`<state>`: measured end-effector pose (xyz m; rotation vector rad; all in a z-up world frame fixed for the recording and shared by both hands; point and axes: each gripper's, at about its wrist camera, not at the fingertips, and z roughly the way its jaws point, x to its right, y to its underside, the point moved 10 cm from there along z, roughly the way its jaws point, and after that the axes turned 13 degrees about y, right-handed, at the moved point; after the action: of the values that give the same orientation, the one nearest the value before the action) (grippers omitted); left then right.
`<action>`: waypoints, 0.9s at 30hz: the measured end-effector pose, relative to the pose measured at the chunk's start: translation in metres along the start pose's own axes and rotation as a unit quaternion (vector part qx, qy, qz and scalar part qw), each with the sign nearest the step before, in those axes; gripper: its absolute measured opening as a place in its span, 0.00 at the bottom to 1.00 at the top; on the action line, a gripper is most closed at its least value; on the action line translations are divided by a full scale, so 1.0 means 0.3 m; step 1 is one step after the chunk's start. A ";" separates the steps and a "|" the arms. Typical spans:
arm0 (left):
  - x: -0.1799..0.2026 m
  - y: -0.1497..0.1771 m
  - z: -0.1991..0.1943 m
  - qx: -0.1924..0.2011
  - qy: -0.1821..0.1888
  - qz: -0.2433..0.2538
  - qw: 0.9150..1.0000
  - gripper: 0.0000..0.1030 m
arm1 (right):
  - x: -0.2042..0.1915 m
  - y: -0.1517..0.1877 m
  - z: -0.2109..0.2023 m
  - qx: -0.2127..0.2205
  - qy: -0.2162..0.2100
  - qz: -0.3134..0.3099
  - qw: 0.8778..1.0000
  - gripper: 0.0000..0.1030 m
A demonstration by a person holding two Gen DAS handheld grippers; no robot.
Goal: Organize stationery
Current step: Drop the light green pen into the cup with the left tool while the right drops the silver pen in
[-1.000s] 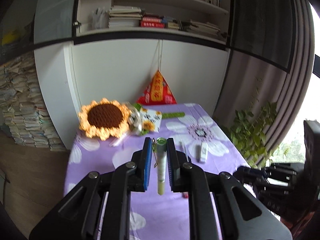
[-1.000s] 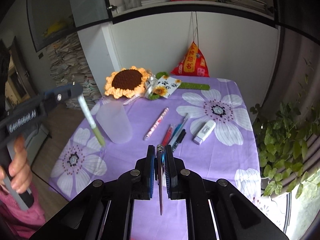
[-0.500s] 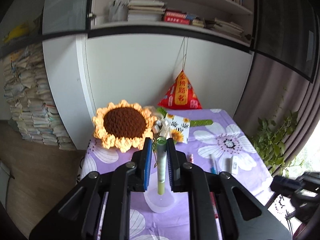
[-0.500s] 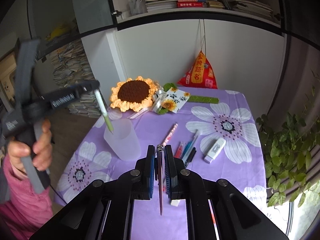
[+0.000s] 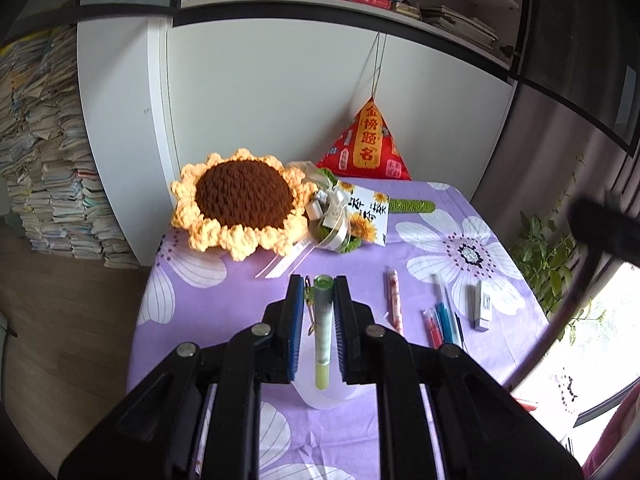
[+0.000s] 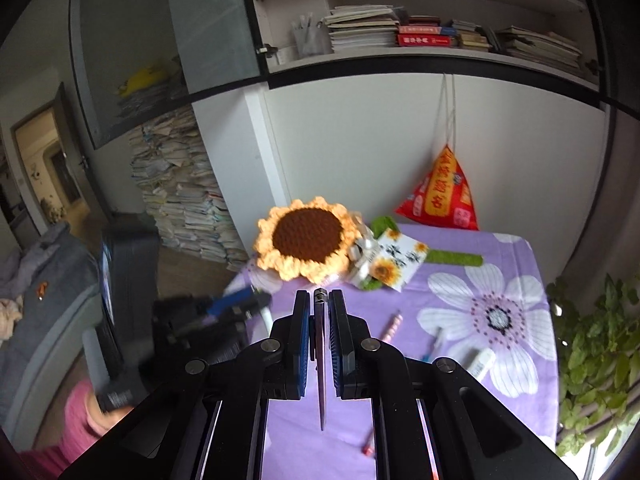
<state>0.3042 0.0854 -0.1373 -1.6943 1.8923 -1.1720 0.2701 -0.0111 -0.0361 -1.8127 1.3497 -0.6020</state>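
Observation:
My left gripper (image 5: 318, 292) is shut on a green pen (image 5: 322, 332) that hangs tip down over a translucent plastic cup (image 5: 320, 398) on the purple flowered tablecloth (image 5: 224, 360). The pen's lower end sits just above or inside the cup's mouth. In the right wrist view my right gripper (image 6: 320, 300) is shut on a thin dark pen (image 6: 321, 360) pointing down, held above the table's near side. The left gripper (image 6: 240, 306) shows there as a blur at the left. Loose on the cloth lie a pink patterned pen (image 5: 394, 300), red and blue pens (image 5: 438, 320) and a white correction tape (image 5: 483, 304).
A crocheted sunflower (image 5: 244, 204) with a bouquet card (image 5: 366, 214) and a red triangular pouch (image 5: 370, 144) stand at the table's back. Paper stacks (image 5: 48, 184) rise at the left, a green plant (image 6: 600, 340) at the right. A hand and pink sleeve (image 6: 88, 412) are at the lower left.
The left gripper has carried the green pen leftwards and down until it is over the cup. The right gripper has risen with its dark pen, and its view now faces more to the left.

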 end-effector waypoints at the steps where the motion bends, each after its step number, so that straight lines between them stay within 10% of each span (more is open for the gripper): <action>1: -0.004 0.004 0.000 -0.001 0.000 -0.003 1.000 0.13 | -0.011 -0.013 0.009 0.002 -0.005 0.000 1.000 0.10; 10: -0.012 0.038 -0.005 -0.002 0.014 -0.016 1.000 0.13 | -0.101 -0.067 0.129 -0.013 -0.038 -0.004 0.999 0.10; 16: -0.019 0.036 -0.069 0.021 0.021 -0.029 0.999 0.43 | -0.125 -0.075 0.197 -0.019 -0.049 0.003 0.999 0.10; 27: -0.109 0.106 -0.149 0.041 -0.009 -0.059 0.997 0.47 | -0.194 -0.009 0.312 -0.030 -0.042 -0.022 0.998 0.10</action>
<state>0.2588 0.1299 -0.1431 -1.7871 1.7300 -1.2567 0.3232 0.0728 -0.0839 -1.8985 1.2856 -0.5073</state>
